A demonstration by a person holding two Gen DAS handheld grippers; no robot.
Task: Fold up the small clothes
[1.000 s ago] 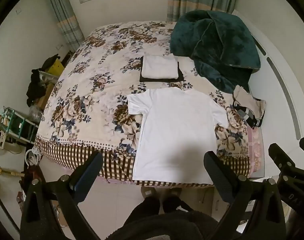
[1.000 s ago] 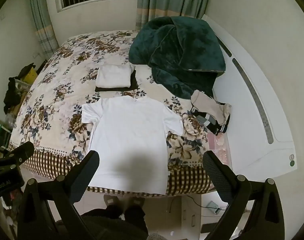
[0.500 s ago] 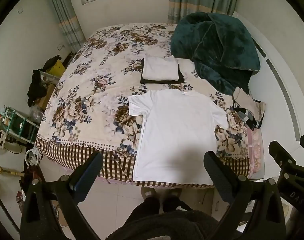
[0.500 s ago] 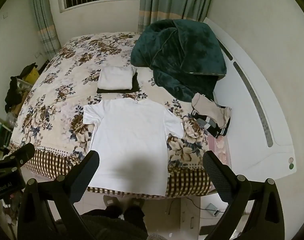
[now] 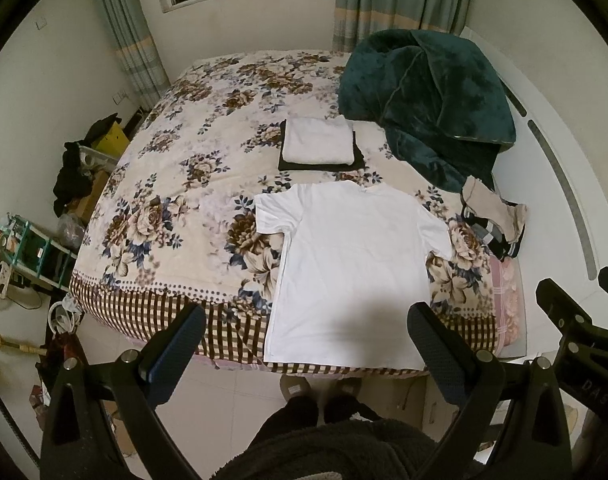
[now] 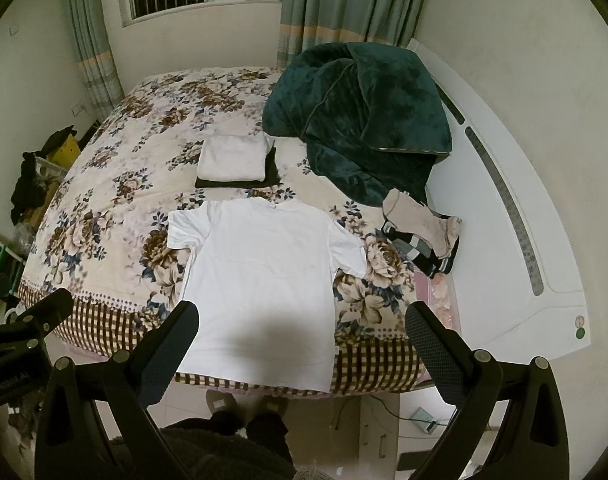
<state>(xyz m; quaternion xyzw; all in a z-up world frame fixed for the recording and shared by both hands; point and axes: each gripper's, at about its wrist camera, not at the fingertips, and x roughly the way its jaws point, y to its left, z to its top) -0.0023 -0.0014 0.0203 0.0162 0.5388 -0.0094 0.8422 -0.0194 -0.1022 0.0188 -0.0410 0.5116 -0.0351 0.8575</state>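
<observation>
While both the left gripper [image 5: 306, 332] and right gripper [image 6: 301, 330] hang spread and empty, the white T-shirt [image 5: 354, 264] lies flat. It looks thin, light and limp; pinch a sleeve edge or hem corner.

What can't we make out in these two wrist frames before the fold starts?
- Dark garment under the folded white one: mostly covered in both views, type unclear.
- Pile of clothes at the bed's right edge: bunched, item count unclear.
- T-shirt hem: in shadow, partly behind the right hand-held gripper fingers.
- Left hand-held gripper: body cut off by the frame bottom.
</observation>
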